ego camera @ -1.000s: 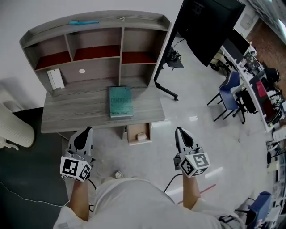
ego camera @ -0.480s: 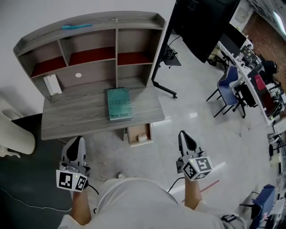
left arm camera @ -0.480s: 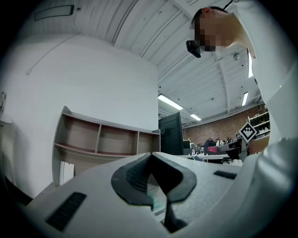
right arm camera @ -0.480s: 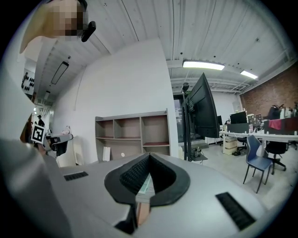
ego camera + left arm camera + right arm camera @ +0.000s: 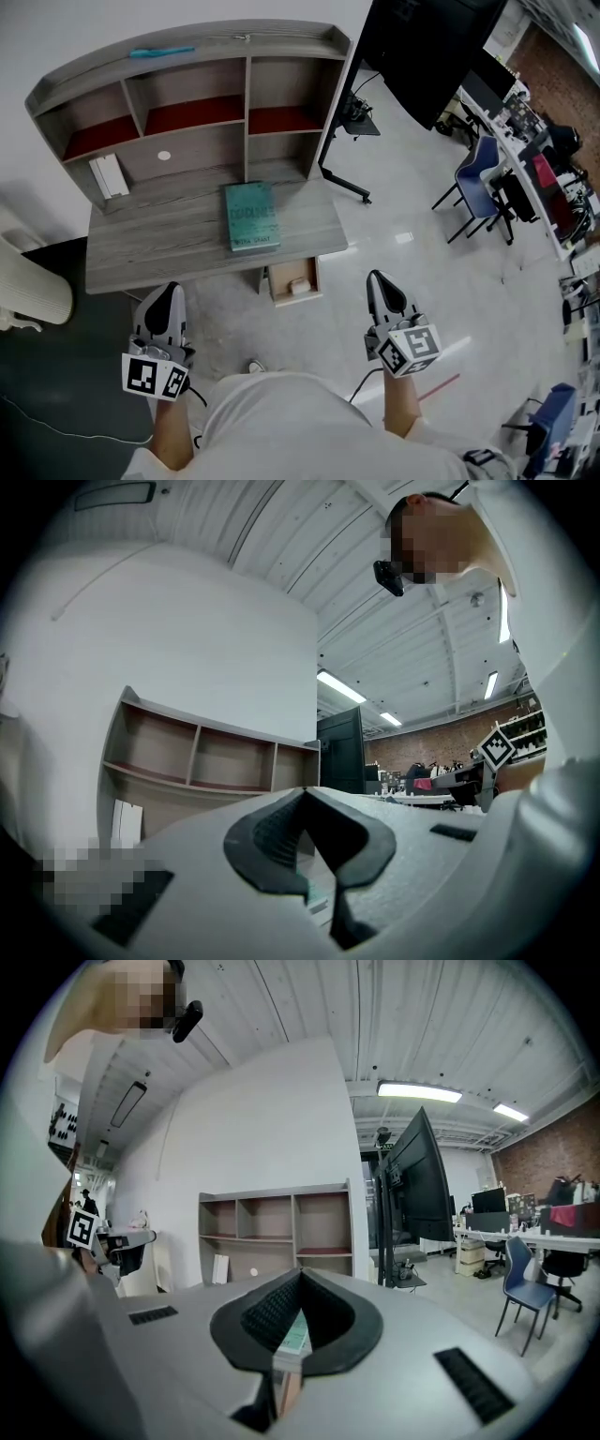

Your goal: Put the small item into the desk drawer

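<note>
Sitting in the open drawer [image 5: 281, 281] just under the desk's [image 5: 150, 248] front edge, at the middle of the head view, is the small item [image 5: 300, 286], a pale block on the drawer's light wooden floor. On the desktop above it lies a teal book [image 5: 252, 217]; its cover carries pale lettering too small to read. The hutch [image 5: 248, 37] fills the upper left of the frame. Its upper compartments have red floors, its lower left compartment holds two white upright slabs [image 5: 109, 174], and a thin teal object [image 5: 161, 52] lies on its top board. The left gripper [image 5: 169, 291], at lower left, has its jaws closed tip to tip with nothing between them. The right gripper [image 5: 376, 279], at lower centre-right, is closed the same way and also empty. Each gripper's cube [image 5: 408, 347] shows black-and-white square markers and no words. Both grippers are held short of the desk, apart from the drawer.
</note>
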Motion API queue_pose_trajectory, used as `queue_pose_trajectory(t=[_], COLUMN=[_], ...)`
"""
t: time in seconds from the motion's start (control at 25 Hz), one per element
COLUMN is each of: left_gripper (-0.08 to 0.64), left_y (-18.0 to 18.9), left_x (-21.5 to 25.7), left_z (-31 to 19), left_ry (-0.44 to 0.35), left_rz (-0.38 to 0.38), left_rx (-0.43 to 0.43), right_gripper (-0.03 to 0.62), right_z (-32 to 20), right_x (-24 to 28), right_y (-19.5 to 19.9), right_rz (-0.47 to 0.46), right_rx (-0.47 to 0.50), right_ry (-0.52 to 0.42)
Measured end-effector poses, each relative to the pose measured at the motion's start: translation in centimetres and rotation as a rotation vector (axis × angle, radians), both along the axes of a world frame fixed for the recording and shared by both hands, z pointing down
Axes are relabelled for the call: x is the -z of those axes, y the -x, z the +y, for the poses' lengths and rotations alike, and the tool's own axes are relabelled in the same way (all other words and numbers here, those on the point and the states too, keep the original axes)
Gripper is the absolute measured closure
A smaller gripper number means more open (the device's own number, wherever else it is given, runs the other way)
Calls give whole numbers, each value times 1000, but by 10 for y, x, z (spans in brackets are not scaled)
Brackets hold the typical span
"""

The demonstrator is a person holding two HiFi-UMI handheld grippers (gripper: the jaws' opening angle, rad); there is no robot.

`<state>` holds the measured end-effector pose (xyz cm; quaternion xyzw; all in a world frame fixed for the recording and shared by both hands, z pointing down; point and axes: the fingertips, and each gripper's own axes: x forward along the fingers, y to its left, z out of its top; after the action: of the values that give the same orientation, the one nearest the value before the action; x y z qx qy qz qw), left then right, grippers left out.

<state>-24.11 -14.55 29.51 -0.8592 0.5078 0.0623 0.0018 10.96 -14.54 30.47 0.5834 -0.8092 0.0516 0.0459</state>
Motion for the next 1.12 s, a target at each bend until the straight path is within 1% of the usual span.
queue_pose_trajectory(t=[0.2, 0.56, 0.76, 0.92, 1.12], left_gripper=[554, 554, 554, 554, 554], left_y=[1, -8, -15, -16, -14], left_x=[-3, -10, -10, -14, -16], left_z=[-4, -10, -11, -12, -11], left_ry=[8, 32, 28, 35, 44], left_rz=[2, 13, 14, 15, 35], left_rx=[-8, -40, -55, -58, -54], right_gripper=[595, 595, 595, 595, 595], right_z=[-2, -1, 0, -3, -2], right_x=[-3, -9, -5, -6, -5], right_y=[9, 11, 10, 12, 16], right_rz=[-3, 51, 51, 54, 57], right_rx=[13, 0, 0, 0, 11], right_ry=[11, 32, 17, 22, 21])
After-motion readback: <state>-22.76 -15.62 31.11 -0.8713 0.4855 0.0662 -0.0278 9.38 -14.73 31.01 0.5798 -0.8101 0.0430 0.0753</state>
